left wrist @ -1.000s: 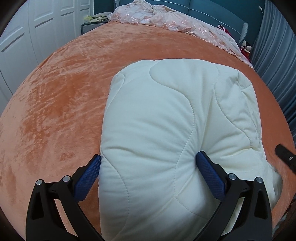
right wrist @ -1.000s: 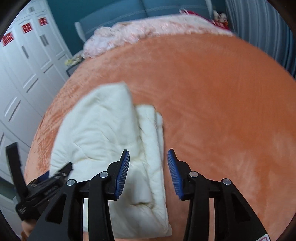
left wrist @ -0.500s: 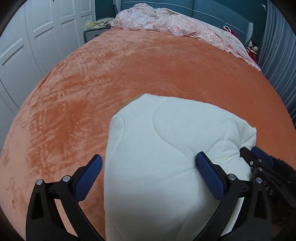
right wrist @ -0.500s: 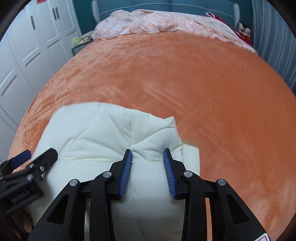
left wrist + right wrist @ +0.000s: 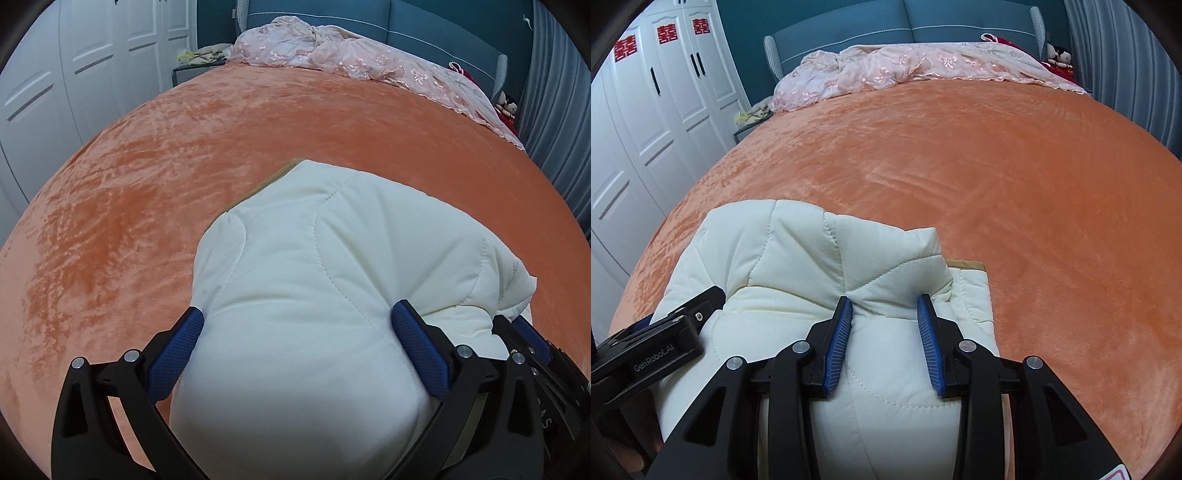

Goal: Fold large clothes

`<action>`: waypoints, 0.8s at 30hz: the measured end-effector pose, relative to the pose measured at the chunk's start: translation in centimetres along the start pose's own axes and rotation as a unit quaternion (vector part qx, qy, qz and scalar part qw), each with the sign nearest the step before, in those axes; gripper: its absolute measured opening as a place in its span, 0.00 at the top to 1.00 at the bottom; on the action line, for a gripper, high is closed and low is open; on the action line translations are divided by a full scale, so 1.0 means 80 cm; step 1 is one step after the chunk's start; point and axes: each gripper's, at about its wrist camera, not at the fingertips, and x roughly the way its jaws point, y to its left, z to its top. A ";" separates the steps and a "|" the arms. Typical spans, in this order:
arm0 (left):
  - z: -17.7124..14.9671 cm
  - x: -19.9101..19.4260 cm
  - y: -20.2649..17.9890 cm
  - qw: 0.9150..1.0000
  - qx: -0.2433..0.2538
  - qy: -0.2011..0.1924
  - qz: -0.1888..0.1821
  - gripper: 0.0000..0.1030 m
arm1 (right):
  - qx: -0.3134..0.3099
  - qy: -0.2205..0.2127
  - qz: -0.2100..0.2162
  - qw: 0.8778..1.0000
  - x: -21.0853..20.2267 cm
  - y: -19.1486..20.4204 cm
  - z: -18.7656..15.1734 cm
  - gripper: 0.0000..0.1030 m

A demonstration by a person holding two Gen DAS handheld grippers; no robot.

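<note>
A thick cream quilted garment (image 5: 317, 280), folded into a bundle, sits on the orange bedspread (image 5: 147, 177) close to me. My left gripper (image 5: 297, 319) has its jaws wide apart around the bulging near end of the bundle, the blue pads (image 5: 417, 332) pressing into its sides. My right gripper (image 5: 884, 306) is shut on a thick fold of the same garment (image 5: 798, 258) at its right side. The left gripper's body shows in the right wrist view (image 5: 661, 339), and the right gripper in the left wrist view (image 5: 535, 354).
The orange bedspread (image 5: 1015, 184) stretches far ahead and to both sides. A pink lace blanket (image 5: 905, 66) lies crumpled against the blue headboard (image 5: 905, 26). White wardrobe doors (image 5: 646, 110) stand to the left, grey curtains (image 5: 561, 92) to the right.
The garment was pulled toward me and bunched up into a smaller bundle. My right gripper moved onto it and closed on a fold. My left gripper kept its hold around the near end.
</note>
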 end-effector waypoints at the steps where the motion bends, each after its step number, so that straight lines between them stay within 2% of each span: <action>1: -0.001 0.002 -0.001 1.000 0.000 -0.002 0.002 0.04 | -0.001 -0.004 0.000 1.000 0.001 0.000 -0.001 0.68; 11: -0.005 0.012 -0.003 1.000 -0.002 -0.011 0.016 0.04 | -0.011 -0.022 -0.009 1.000 0.005 0.005 -0.006 0.68; 18: -0.006 -0.006 -0.003 1.000 0.007 -0.005 0.025 0.04 | -0.011 0.008 -0.002 1.000 -0.010 0.006 0.001 0.66; 21: -0.009 -0.035 0.007 1.000 -0.001 0.015 0.007 0.04 | 0.001 0.032 0.009 0.999 -0.047 -0.001 -0.001 0.65; 24: -0.031 -0.071 0.026 0.998 -0.030 0.039 -0.028 0.04 | 0.009 0.060 0.017 0.998 -0.088 -0.017 -0.028 0.65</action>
